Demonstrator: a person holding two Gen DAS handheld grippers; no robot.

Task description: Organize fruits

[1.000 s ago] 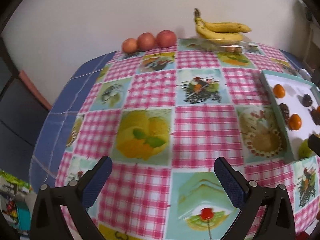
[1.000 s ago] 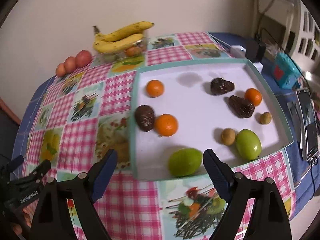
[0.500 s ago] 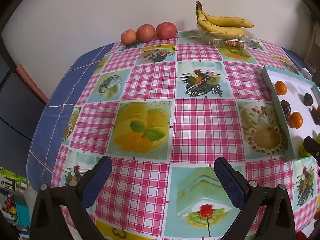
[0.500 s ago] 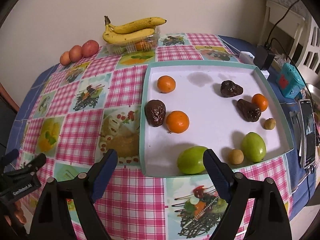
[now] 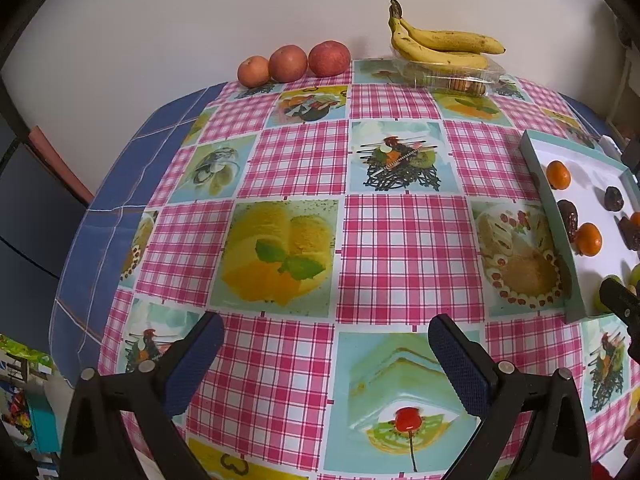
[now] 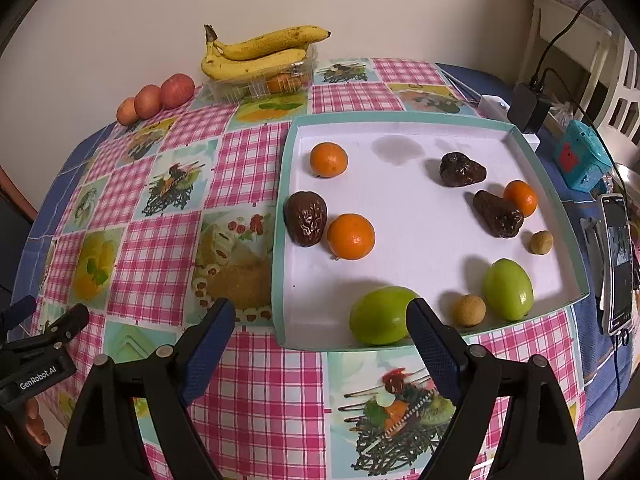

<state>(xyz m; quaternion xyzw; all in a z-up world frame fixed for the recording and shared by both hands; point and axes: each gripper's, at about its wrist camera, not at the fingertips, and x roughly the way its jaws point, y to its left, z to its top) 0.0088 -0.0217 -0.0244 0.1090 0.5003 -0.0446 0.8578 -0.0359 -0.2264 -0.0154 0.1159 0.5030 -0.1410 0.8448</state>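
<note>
A teal-rimmed white tray (image 6: 400, 120) holds three oranges (image 6: 351, 236), three dark wrinkled fruits (image 6: 306, 218), two green fruits (image 6: 382, 315) and two small tan fruits (image 6: 469, 310). My right gripper (image 6: 320, 328) is open and empty above the tray's near edge, by the nearer green fruit. My left gripper (image 5: 326, 344) is open and empty over the checked tablecloth, left of the tray (image 5: 556, 216). Three red apples (image 5: 290, 62) and bananas (image 5: 436, 46) lie at the far edge by the wall.
The bananas rest on a clear plastic box (image 6: 260, 82) with small fruit inside. A phone (image 6: 618, 260), a teal device (image 6: 580, 156) and a black charger (image 6: 528, 106) lie right of the tray. The table edge drops off at the left (image 5: 80, 248).
Both grippers have pulled back and risen slightly, so the table and tray sit farther off and more of them shows. Jaws stay open.
</note>
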